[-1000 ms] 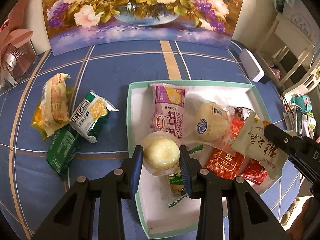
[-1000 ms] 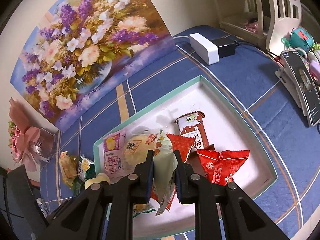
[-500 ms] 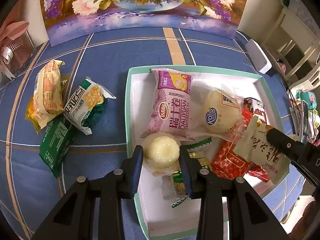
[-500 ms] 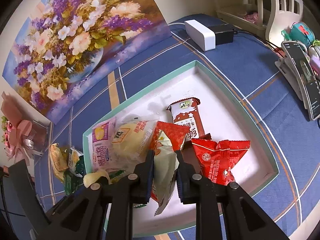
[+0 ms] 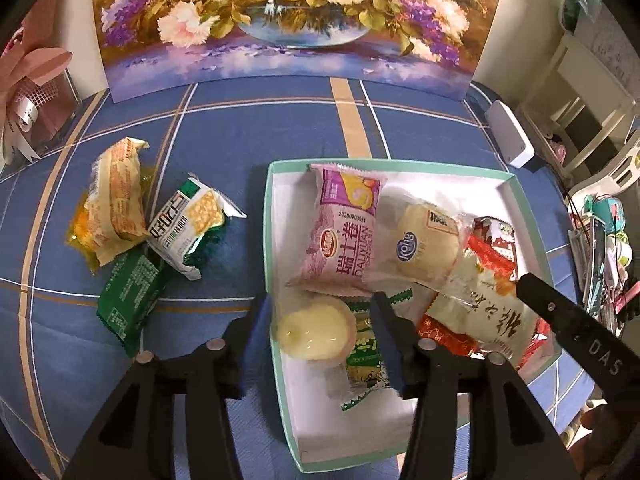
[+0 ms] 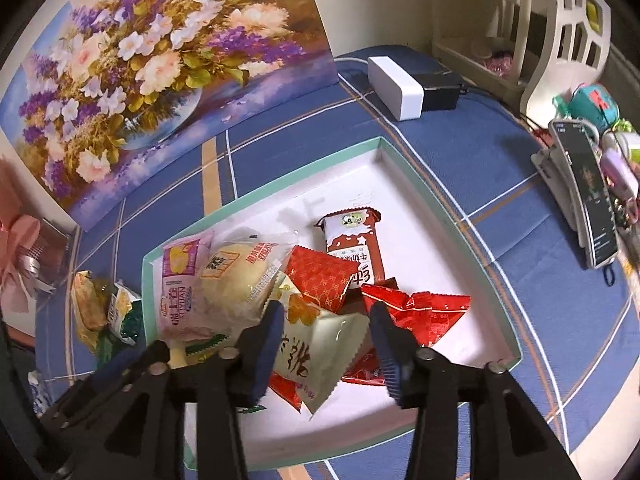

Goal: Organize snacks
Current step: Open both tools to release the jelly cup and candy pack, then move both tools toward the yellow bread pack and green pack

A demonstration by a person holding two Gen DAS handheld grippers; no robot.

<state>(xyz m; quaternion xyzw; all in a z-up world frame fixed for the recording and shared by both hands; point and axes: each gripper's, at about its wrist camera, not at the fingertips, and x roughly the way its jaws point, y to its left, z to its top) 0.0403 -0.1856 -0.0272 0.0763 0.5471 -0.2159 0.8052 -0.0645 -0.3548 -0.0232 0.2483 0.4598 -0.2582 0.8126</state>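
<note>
Left wrist view: both my grippers, left gripper [image 5: 322,332] and right gripper [image 6: 326,344], stand wide, gripping nothing. Most snacks lie in the teal-rimmed tray [image 5: 267,240]; I judge three packets [image 5: 160,240] remain beside it on the blue checked cloth [image 5: 240,132], before a flower painting [image 5: 288,20].

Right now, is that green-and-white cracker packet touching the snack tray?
Apart. The left wrist view shows a strip of blue tablecloth between the cracker packet and the left rim of the tray.
</note>
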